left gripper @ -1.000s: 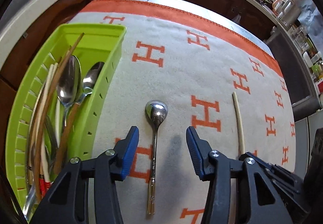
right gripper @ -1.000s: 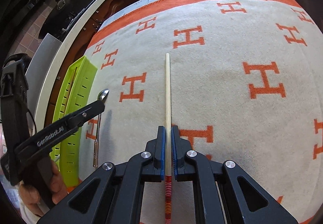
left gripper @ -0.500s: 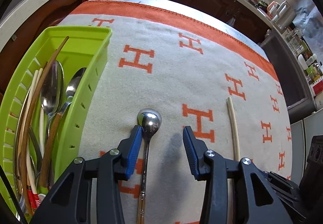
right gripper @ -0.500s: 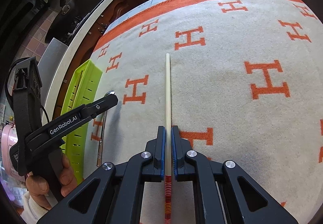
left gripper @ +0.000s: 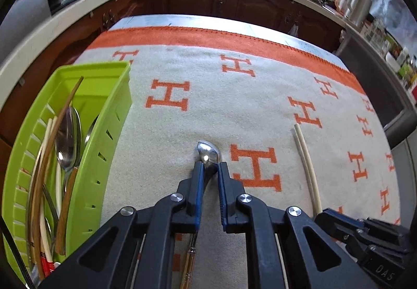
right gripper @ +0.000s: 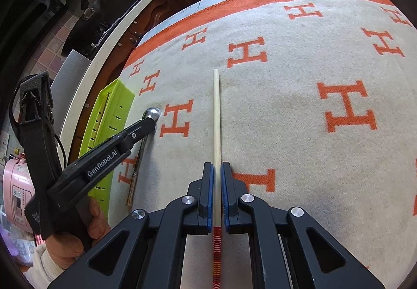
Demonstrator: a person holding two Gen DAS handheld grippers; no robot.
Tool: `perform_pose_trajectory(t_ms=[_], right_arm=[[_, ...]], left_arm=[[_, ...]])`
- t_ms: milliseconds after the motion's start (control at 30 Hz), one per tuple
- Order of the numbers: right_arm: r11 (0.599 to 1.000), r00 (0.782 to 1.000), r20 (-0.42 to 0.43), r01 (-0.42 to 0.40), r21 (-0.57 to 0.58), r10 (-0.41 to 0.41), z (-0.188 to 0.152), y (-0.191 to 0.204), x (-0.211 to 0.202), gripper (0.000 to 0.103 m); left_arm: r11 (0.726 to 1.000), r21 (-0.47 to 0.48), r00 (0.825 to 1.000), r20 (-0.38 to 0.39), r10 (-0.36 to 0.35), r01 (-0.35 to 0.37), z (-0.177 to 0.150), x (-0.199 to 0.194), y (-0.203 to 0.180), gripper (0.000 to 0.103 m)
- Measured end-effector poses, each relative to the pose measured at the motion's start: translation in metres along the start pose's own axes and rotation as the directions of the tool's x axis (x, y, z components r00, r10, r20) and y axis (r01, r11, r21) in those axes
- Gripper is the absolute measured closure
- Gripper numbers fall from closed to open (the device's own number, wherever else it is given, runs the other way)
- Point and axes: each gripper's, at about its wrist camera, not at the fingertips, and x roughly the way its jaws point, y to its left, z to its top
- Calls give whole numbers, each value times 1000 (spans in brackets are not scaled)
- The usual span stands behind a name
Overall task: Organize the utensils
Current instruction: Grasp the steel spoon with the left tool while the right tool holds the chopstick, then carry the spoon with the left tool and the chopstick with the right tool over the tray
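Note:
A steel spoon (left gripper: pixel 208 152) lies on the blanket, its bowl pointing away from me. My left gripper (left gripper: pixel 209 166) stands over its neck; the jaws are closing, the neck is between the blue pads, and they press on it. From the right wrist view the same left gripper (right gripper: pixel 149 123) reaches down onto the spoon (right gripper: pixel 153 113). My right gripper (right gripper: pixel 216 166) is shut on a cream chopstick (right gripper: pixel 216 111) with a red-striped end, still lying along the blanket. In the left wrist view it looks like a pair of chopsticks (left gripper: pixel 305 158).
A lime green slotted tray (left gripper: pixel 114 117) at the left holds spoons, chopsticks and wooden handles. The cream blanket with orange H marks (left gripper: pixel 234 106) covers the table. Dark cabinets and a pale counter ring the far side. A hand (right gripper: pixel 67 237) holds the left gripper; a pink appliance (right gripper: pixel 18 197) stands beyond.
The left gripper slid over the spoon and its jaws came together around the neck. The right gripper stayed still, shut on the chopstick.

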Motion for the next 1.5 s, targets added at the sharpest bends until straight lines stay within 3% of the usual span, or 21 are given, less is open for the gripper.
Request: perform_pose_trajectory(t_ms=[133, 233, 333, 567, 667, 867, 1033, 1133, 1300, 1400, 1500], right_arm=[[1000, 1000, 0, -3, 3, 3, 0, 0, 0, 97], [1000, 1000, 0, -8, 5, 8, 0, -2, -1, 97], [1000, 1000, 1, -14, 9, 14, 0, -3, -1, 97], [1000, 1000, 1, -20, 12, 20, -1, -5, -1, 97], [1000, 1000, -1, -12, 11, 13, -2, -4, -2, 98], [999, 1000, 4, -19, 35, 19, -6, 1, -12, 97], [999, 999, 9, -54, -6, 54, -10, 31, -26, 98], [996, 996, -10, -86, -36, 86, -10, 60, -29, 98], [986, 986, -54, -158, -58, 155, -1, 117, -26, 98], [980, 978, -74, -196, -33, 193, 10, 146, -19, 98], [975, 971, -90, -221, 0, 220, 23, 177, -4, 98]], left_arm=[[997, 74, 1000, 10, 11, -12, -2, -2, -13, 100], [997, 73, 1000, -15, -15, 16, -3, 1, -14, 100], [996, 89, 1000, -7, 5, -5, -3, 4, -17, 100], [998, 60, 1000, -15, 3, -2, 2, 7, -15, 103], [999, 37, 999, -36, -32, 34, 2, 2, -11, 103], [996, 10, 996, -8, -84, 84, -3, -28, -1, 103], [995, 20, 994, 52, -100, 99, -10, -81, 15, 103], [998, 23, 994, 91, -67, 65, -11, -119, 36, 103], [996, 34, 988, 141, 71, -76, -7, -162, 80, 103], [990, 51, 979, 159, 124, -134, -4, -173, 104, 103], [989, 62, 983, 139, 121, -131, -2, -167, 124, 103]])
